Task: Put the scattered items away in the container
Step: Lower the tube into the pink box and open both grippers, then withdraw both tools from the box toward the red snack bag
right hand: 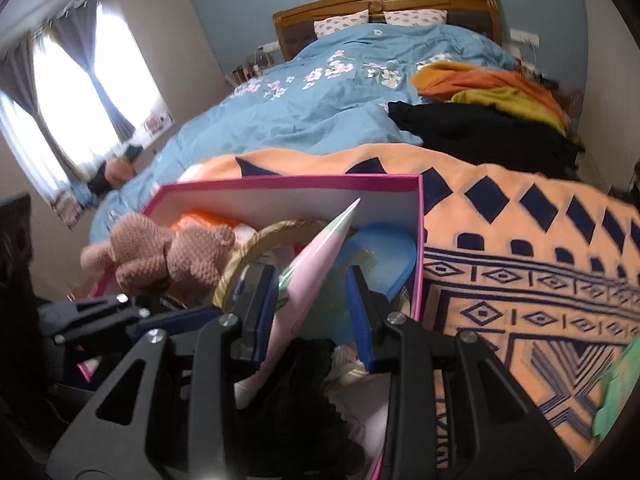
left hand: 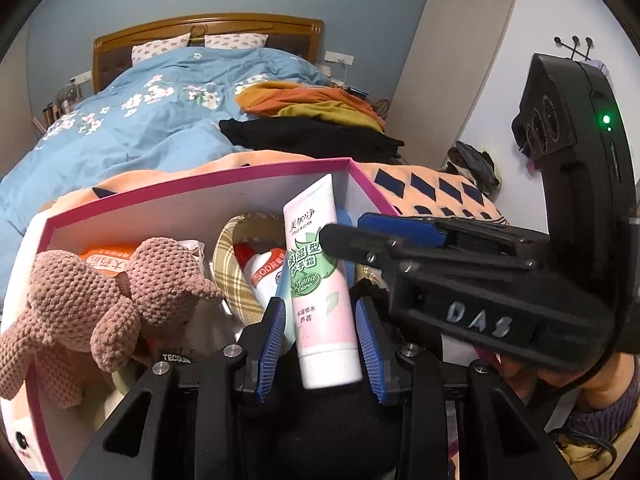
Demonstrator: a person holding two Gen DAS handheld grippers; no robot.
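While both tools gape unclenched, the pink box (left hand: pixel 192 194) holds a hand-cream tube (left hand: pixel 320 280), knitted bear (left hand: pixel 104 300) and headband (left hand: pixel 232 276).

Blue floral duvet (left hand: pixel 132 120) spread across the bed, wooden headboard (left hand: pixel 208 34) behind it, two pillows (left hand: pixel 160 49) against that. Orange, mustard and black clothes (right hand: pixel 492 100) piled on the right. Orange patterned blanket (right hand: pixel 520 240) up front. Bright curtained window (right hand: pixel 80 92) left, possibly clutter beneath.

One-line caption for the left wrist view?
Open left gripper straddles a hand cream tube standing in the pink box.
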